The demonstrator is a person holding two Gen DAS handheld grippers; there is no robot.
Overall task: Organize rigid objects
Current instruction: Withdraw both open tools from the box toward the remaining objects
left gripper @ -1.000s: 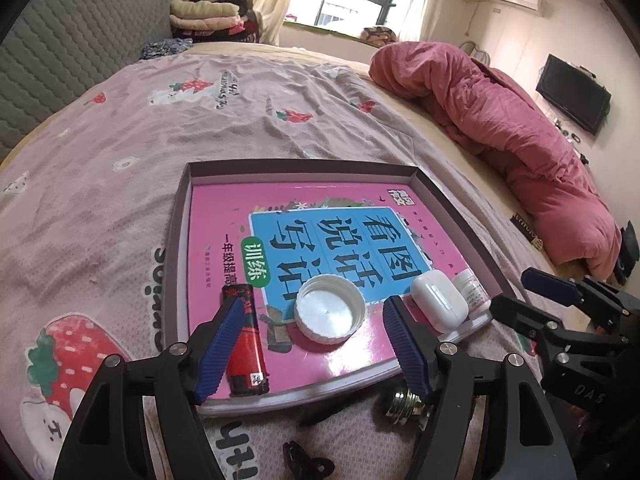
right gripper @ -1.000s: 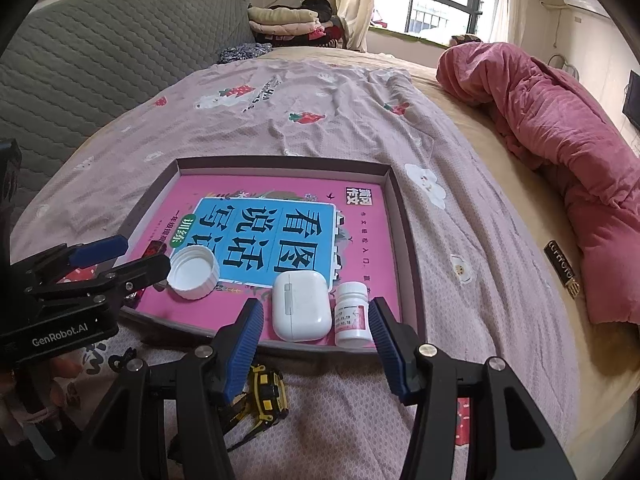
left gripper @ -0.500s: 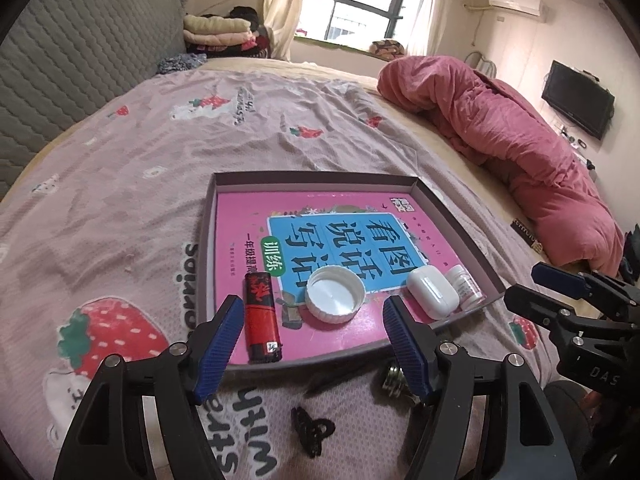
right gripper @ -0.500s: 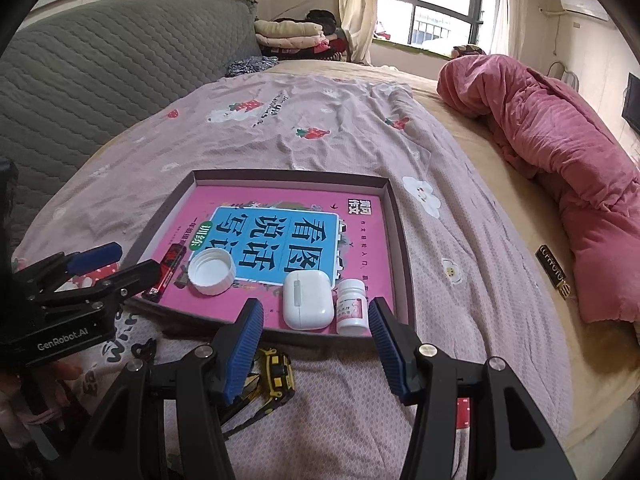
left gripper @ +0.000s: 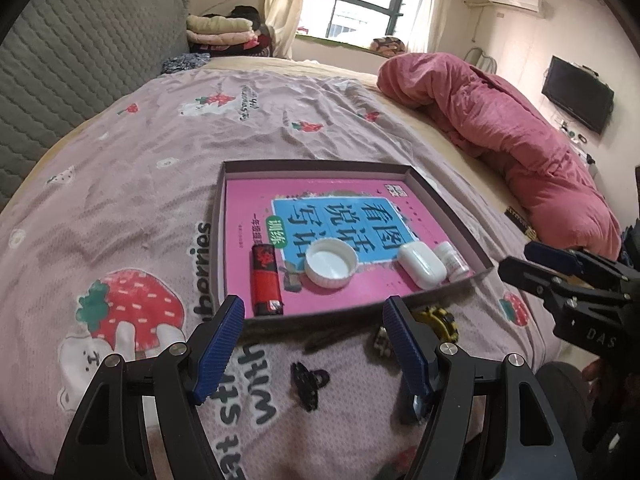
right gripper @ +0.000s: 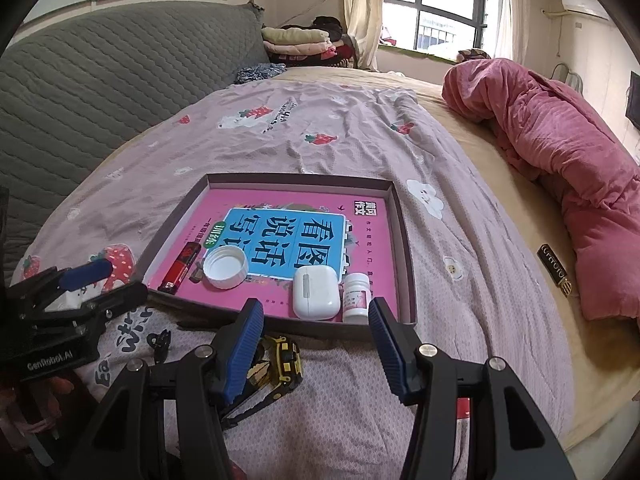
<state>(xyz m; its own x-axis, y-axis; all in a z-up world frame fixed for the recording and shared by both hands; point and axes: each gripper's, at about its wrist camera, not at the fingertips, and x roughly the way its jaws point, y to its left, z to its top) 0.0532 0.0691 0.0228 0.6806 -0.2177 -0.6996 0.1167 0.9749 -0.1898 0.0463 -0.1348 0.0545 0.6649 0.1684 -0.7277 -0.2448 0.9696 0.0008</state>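
Nearest on the bedspread, outside the tray (right gripper: 404,240), lie a yellow tape measure (right gripper: 280,360) and a black clip (left gripper: 306,384). Both look small, hard and light; the tape measure's flat sides seem the best hold. Left gripper (left gripper: 314,346) and right gripper (right gripper: 316,346) stand wide and empty. Farther in the tray rest a lighter (left gripper: 265,280), cap (left gripper: 331,263), earbud case (right gripper: 315,292) and pill bottle (right gripper: 356,298).

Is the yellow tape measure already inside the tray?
No, the yellow tape measure lies on the bedsheet, outside the tray's near wall.
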